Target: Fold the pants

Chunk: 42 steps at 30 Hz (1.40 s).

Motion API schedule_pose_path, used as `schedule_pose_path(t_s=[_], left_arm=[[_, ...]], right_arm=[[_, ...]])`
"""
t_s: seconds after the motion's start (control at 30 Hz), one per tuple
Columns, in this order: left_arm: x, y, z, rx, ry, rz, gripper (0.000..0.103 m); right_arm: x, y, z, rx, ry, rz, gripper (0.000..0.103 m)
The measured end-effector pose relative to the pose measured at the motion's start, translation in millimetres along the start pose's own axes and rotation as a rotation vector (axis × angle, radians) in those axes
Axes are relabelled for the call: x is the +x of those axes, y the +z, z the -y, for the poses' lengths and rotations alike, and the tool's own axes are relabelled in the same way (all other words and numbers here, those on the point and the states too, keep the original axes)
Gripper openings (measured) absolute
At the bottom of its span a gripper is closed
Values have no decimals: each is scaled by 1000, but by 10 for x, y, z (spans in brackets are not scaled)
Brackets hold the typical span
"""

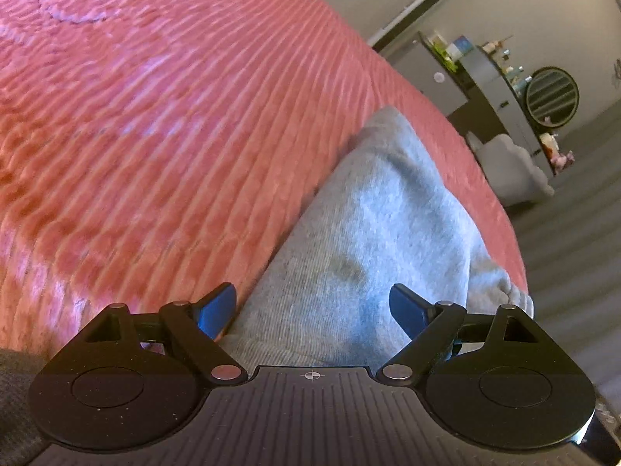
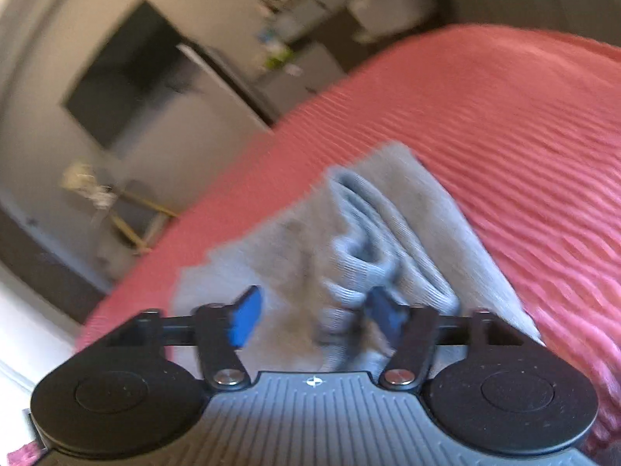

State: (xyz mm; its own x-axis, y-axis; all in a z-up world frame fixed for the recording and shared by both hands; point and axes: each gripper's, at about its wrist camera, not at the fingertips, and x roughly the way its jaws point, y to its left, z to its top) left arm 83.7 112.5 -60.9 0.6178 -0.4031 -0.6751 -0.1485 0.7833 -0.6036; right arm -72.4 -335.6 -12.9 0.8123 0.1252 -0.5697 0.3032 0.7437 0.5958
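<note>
So the grey pants [image 1: 372,225] look pretty much folded already. In the left wrist view they sit lower centre to right as a compact bundle on the pink ribbed bedspread [image 1: 163,124], near its right edge. In the right wrist view the same bundle [image 2: 365,240] fills the middle, with stacked layers showing along one side, so I'd guess several folds are done. What's left is probably just a tidy-up or a final press, though that shot is blurry and I can't see the whole bundle.

Left gripper [image 1: 312,305]: fingers spread wide over the fabric, nothing pinched. Right gripper [image 2: 314,316]: roughly half spread, fabric sits between the blue pads, but I can't tell whether they actually press on it.

Count: one pair of pants, one bedspread, two grippers, four blue pads in all. Upper right of the left view there's one round mirror [image 1: 552,96] on a cluttered dresser [image 1: 500,89].
</note>
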Motion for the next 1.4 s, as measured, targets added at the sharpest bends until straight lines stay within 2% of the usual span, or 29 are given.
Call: schedule_pose_path(t_s=[0.07, 0.23, 0.3, 0.43, 0.57, 0.6, 0.67, 0.73, 0.83, 0.93, 1.0, 1.13, 1.17, 1.23, 1.27, 1.33, 1.37, 1.4], left_arm=[[-12, -10, 28, 21, 14, -4, 91], [-21, -64, 115, 82, 44, -1, 91], [-20, -80, 135, 96, 52, -2, 91], [-29, -110, 159, 116, 75, -1, 91], [-35, -128, 181, 139, 83, 0, 91], [-28, -131, 190, 146, 88, -1, 91], [-7, -132, 197, 155, 99, -8, 92], [-9, -142, 201, 159, 106, -12, 92], [-37, -159, 205, 165, 116, -8, 92], [-36, -173, 221, 178, 132, -4, 92], [-29, -187, 247, 199, 148, 2, 93], [-41, -206, 277, 222, 163, 10, 94], [-44, -209, 278, 222, 165, 11, 94], [-50, -212, 282, 223, 167, 11, 94], [-53, -215, 285, 225, 169, 12, 94], [-57, -219, 289, 228, 170, 12, 94], [-58, -221, 291, 229, 170, 11, 94], [-64, -224, 292, 229, 173, 14, 94]], right_arm=[[46, -25, 50, 34, -28, 14, 38], [104, 18, 110, 78, -29, 22, 38], [148, -17, 46, 27, -56, 30, 38], [94, -66, -119, -84, -108, 43, 30], [-221, -27, -256, -168, -82, 124, 29], [-259, -32, -253, -192, -82, 125, 29], [-154, -84, -170, -243, -141, 72, 30], [4, -216, -62, -312, -207, 29, 33], [-116, -247, -234, -372, -203, 80, 41], [-258, -257, -346, -416, -239, 110, 47], [-345, -252, -420, -448, -242, 150, 56], [-402, -227, -668, -584, -244, 277, 87], [-382, -242, -716, -629, -252, 305, 92], [-288, -268, -740, -700, -273, 332, 96], [-215, -271, -739, -723, -295, 324, 96], [32, -306, -623, -760, -392, 252, 97], [196, -293, -534, -742, -467, 174, 97], [283, -229, -448, -685, -464, 101, 97]])
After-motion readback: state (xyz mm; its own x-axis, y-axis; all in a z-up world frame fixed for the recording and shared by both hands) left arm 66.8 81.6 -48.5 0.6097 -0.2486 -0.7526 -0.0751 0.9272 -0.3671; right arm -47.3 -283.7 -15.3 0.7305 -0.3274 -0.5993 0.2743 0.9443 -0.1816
